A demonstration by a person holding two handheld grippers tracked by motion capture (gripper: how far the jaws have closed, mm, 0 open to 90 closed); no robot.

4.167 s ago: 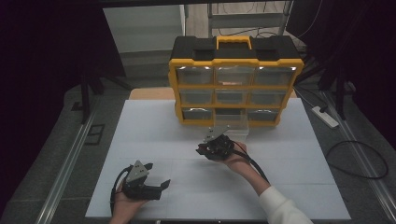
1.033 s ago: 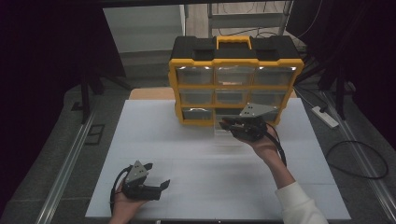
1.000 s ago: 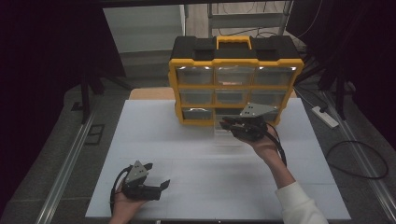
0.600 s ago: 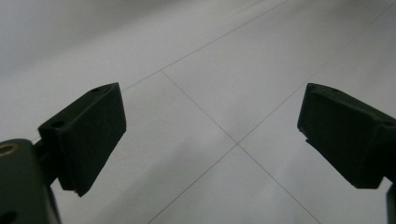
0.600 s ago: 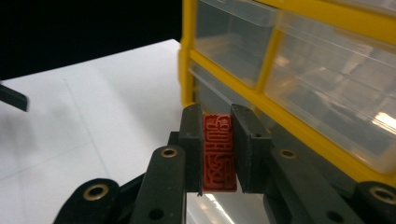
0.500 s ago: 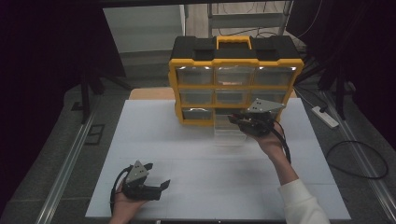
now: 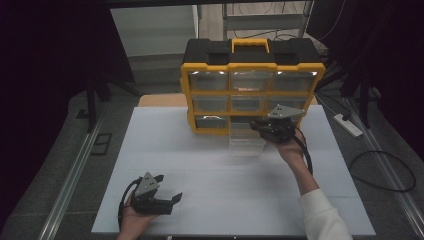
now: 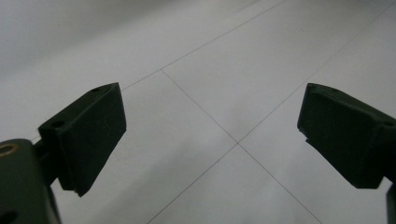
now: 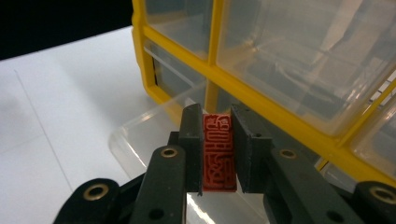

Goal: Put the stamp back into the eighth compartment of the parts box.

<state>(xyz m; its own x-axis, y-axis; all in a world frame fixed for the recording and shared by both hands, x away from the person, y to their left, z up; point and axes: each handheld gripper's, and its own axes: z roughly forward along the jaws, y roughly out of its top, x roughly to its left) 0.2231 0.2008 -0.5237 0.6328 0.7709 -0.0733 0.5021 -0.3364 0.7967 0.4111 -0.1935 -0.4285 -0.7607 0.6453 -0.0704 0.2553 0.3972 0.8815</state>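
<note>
Seal stamp, a small red block with a carved face, sits clenched between the jaws of the right gripper, above the clear drawer pulled from the yellow organizer. It appears rigid, light and possibly chip-prone, so a hold on the flat sides suits it. Left gripper rests on the bench, jaws released.

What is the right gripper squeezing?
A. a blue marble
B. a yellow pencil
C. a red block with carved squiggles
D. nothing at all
C: in the right gripper view, the right gripper has its jaws pressed on both sides of a red block with carved squiggles, above the clear drawer.
</note>
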